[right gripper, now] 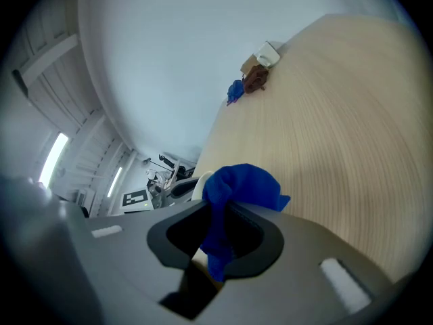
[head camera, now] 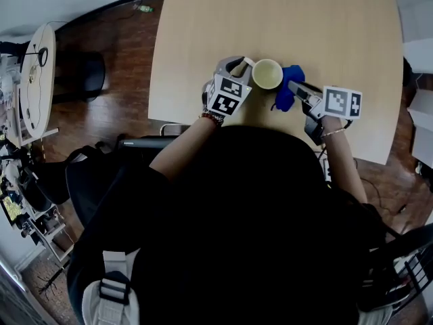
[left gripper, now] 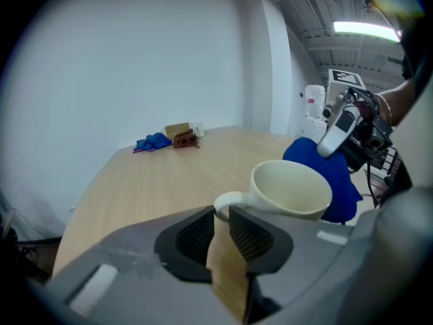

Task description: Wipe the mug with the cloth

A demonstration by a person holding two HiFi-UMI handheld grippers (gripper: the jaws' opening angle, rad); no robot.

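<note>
A cream mug stands upright near the table's front edge. My left gripper is at its left, shut on the mug's handle, which sits between the dark pads. In the left gripper view the mug shows its empty inside. A blue cloth bunches against the mug's right side. My right gripper is shut on that cloth, which hangs through the jaws. The mug's pale rim peeks out behind the cloth.
The light wooden table stretches away from me. At its far end lie a blue bundle, a brown object and a small box. A black chair stands on the wood floor at the left.
</note>
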